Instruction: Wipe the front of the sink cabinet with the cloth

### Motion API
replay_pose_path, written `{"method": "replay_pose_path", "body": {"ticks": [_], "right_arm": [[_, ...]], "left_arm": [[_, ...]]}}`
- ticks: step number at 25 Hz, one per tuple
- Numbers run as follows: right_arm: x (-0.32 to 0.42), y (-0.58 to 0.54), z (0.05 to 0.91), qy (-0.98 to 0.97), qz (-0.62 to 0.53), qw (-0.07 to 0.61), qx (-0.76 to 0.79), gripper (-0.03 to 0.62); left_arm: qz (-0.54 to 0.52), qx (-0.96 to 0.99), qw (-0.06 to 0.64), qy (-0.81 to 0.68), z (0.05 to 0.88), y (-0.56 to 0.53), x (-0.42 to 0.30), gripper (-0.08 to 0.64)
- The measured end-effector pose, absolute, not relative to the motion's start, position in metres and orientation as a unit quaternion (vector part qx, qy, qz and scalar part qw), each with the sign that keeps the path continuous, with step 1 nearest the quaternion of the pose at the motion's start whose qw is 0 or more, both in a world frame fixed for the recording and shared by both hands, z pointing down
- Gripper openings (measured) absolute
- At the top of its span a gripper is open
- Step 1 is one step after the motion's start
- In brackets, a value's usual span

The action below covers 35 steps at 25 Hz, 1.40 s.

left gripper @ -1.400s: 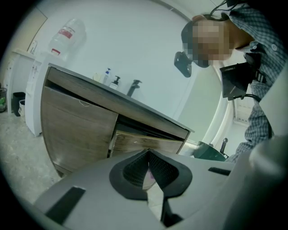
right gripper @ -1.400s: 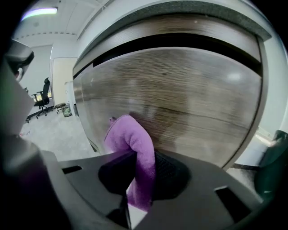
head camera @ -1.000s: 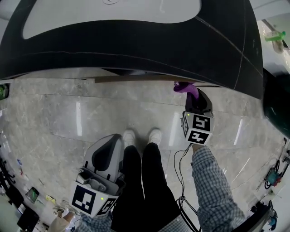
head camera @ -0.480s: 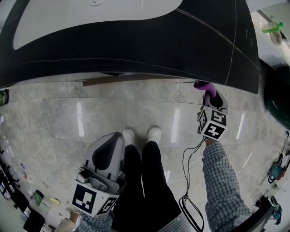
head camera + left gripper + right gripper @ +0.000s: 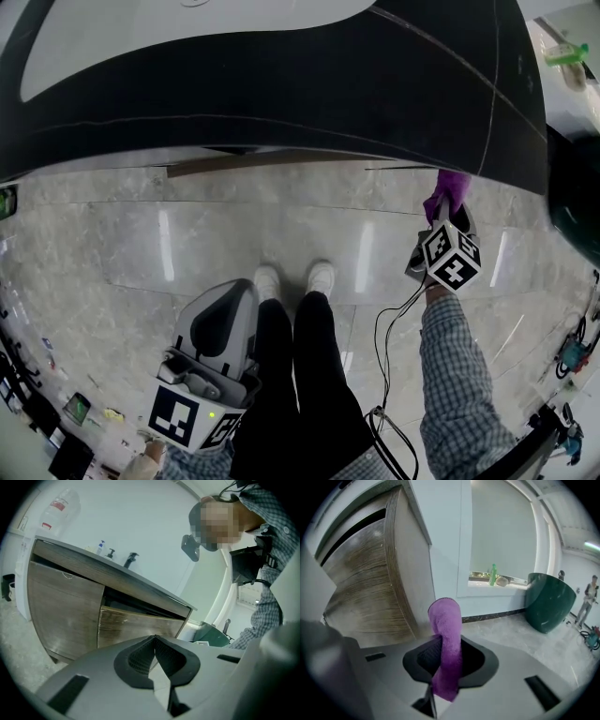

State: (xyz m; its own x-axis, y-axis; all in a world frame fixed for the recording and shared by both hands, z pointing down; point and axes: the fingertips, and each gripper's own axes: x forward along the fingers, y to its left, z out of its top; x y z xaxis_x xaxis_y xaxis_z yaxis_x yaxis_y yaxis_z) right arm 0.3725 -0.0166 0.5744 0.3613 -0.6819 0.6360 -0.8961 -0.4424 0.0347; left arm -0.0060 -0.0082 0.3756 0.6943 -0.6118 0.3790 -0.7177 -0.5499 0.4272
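Observation:
The sink cabinet's wooden front (image 5: 65, 616) stands under a black countertop (image 5: 281, 84); from the head view only a brown strip of the cabinet (image 5: 253, 165) shows below the top. My right gripper (image 5: 444, 212) is shut on a purple cloth (image 5: 450, 187) near the cabinet's right end. In the right gripper view the purple cloth (image 5: 445, 616) stands up out of the right gripper (image 5: 447, 641), with the cabinet's right corner (image 5: 393, 573) just to its left; contact cannot be told. My left gripper (image 5: 232, 298) hangs low by the person's legs; the left gripper (image 5: 154, 640) is shut with nothing in it.
A dark green tub (image 5: 548, 602) stands on the floor at the right, beside a sill with a green bottle (image 5: 493, 575). A person (image 5: 587, 599) is far right. Bottles (image 5: 101, 547) and a tap (image 5: 130, 559) sit on the countertop. A cable (image 5: 382, 366) hangs from my right arm.
My right gripper has carried the purple cloth to the right along the cabinet front, to its right end. The left gripper has stayed where it was.

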Motion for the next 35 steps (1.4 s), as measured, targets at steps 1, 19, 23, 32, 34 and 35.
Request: {"method": "replay_pose_path", "body": {"ticks": [1,19,23,32,34,35], "right_arm": [[0.366,-0.019,0.577,-0.496,0.280,0.188,0.800,0.080],[0.223,-0.074,0.589,-0.574,0.279,0.137,0.757,0.080],[0.184,-0.081,0.593,-0.597,0.282,0.139,0.738,0.080],[0.084,-0.093,0.592,-0.661,0.283,0.146,0.680,0.080],[0.059,-0.097,0.590,-0.678,0.283,0.147,0.662,0.080],[0.047,-0.099,0.589,-0.686,0.284,0.146,0.654,0.080]], "left_arm": [[0.094,0.874,0.285,-0.382,0.377,-0.008,-0.008,0.011],[0.083,0.855,0.288,-0.422,0.386,-0.009,-0.071,0.011],[0.083,0.850,0.291,-0.431,0.389,-0.007,-0.085,0.011],[0.072,0.839,0.294,-0.451,0.392,-0.001,-0.112,0.011],[0.071,0.837,0.296,-0.455,0.393,-0.001,-0.117,0.011],[0.070,0.836,0.296,-0.457,0.393,-0.001,-0.119,0.011]]}}
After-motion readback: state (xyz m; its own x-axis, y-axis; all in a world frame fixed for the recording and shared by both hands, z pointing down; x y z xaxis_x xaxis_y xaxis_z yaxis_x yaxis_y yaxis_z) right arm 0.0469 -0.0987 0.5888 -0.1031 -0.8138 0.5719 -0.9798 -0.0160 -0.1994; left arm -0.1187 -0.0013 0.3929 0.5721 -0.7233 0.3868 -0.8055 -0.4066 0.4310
